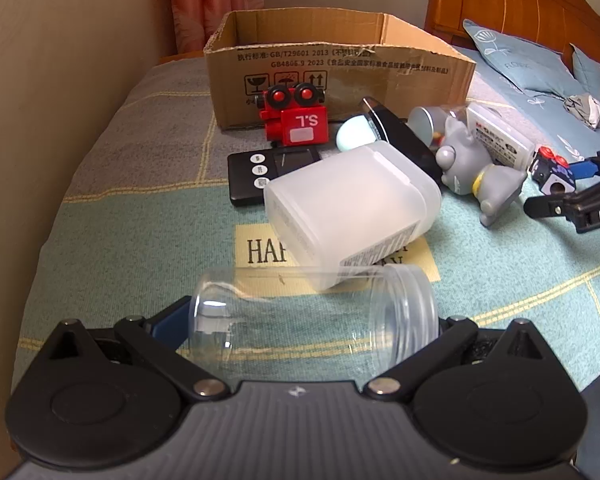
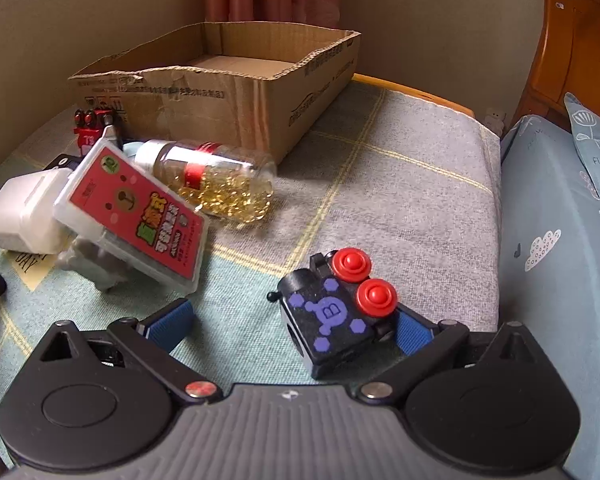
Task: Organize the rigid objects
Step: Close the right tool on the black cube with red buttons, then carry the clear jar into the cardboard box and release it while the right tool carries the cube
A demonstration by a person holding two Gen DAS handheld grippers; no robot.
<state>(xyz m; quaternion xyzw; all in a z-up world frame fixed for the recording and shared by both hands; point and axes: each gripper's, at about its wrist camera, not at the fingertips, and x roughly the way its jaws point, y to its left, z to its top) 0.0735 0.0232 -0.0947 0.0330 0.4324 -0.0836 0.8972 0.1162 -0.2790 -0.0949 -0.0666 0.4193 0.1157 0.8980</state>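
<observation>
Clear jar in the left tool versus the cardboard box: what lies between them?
In the left wrist view, past the clear jar lie the frosted white container, black remote and red toy, then the cardboard box.

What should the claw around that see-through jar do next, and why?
Probably close: the left claw straddles the clear plastic jar lying on its side, its blue fingertips apparently at either end, not clearly gripping. Then it could go into the open cardboard box behind.

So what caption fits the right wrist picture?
Open right tool around a black toy train on the bed, cardboard box behind.
</observation>
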